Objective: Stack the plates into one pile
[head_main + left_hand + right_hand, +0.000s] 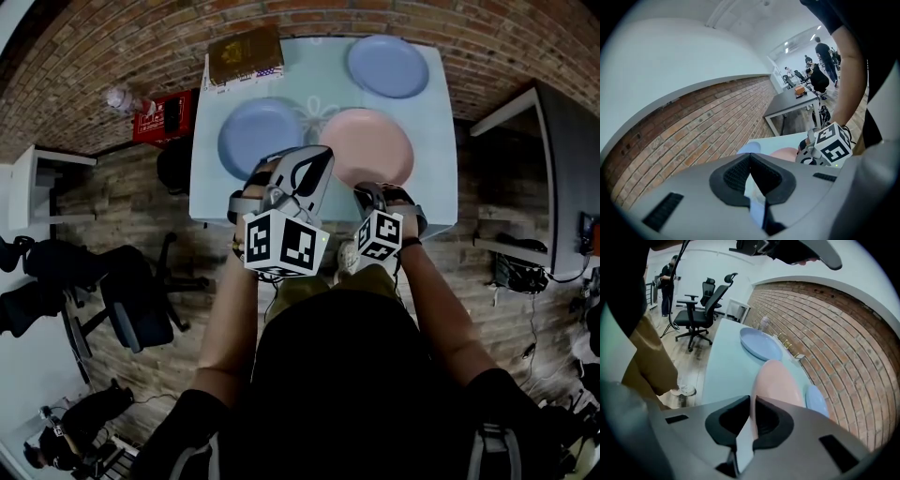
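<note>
Pale blue table against a brick wall. Three plates on it, none stacked yet.

Pink plate: near right of the table, its near rim at the table's near edge. Right gripper is clamped on that near rim; the rim runs straight between the dark pads and the jaws are almost together on it. The near edge may be raised a little off the table, but this angle does not settle it.

Blue plate: near left, just beside the pink plate, lying flat. Left gripper hangs over its near edge, the jaw tips meeting with nothing pinched between them; only a sliver of table and something blue shows through the gap lower down.

Second blue plate: far right corner, apart from the other two.

Brown book: far left corner.

Office chair on the wood floor, off the left end of the table.
</note>
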Available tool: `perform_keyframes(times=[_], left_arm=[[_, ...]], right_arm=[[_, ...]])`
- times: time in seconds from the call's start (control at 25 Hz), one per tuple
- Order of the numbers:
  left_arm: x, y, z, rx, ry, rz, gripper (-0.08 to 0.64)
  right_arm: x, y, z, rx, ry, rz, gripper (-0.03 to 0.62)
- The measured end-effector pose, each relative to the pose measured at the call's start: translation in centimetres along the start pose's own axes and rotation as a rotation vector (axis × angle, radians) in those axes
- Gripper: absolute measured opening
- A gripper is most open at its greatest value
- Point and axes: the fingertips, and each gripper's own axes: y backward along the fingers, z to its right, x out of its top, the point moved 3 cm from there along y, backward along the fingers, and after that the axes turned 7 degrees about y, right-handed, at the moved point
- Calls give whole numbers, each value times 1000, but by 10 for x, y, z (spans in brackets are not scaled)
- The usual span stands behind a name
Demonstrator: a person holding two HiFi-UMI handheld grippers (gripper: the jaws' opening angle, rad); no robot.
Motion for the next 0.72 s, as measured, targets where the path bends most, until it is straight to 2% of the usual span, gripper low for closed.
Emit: perform_keyframes(times=[0.16, 0.56, 0.72], left_arm=[[6, 2, -1, 10, -10, 8, 21], [10, 11, -4, 40, -3, 21, 21], [13, 11, -3, 56, 1, 24, 21]], right_arm=[[2, 24, 19, -39, 6, 26, 46], [25, 114, 74, -179, 152, 74, 46], [34, 144, 83, -214, 205, 88, 46]])
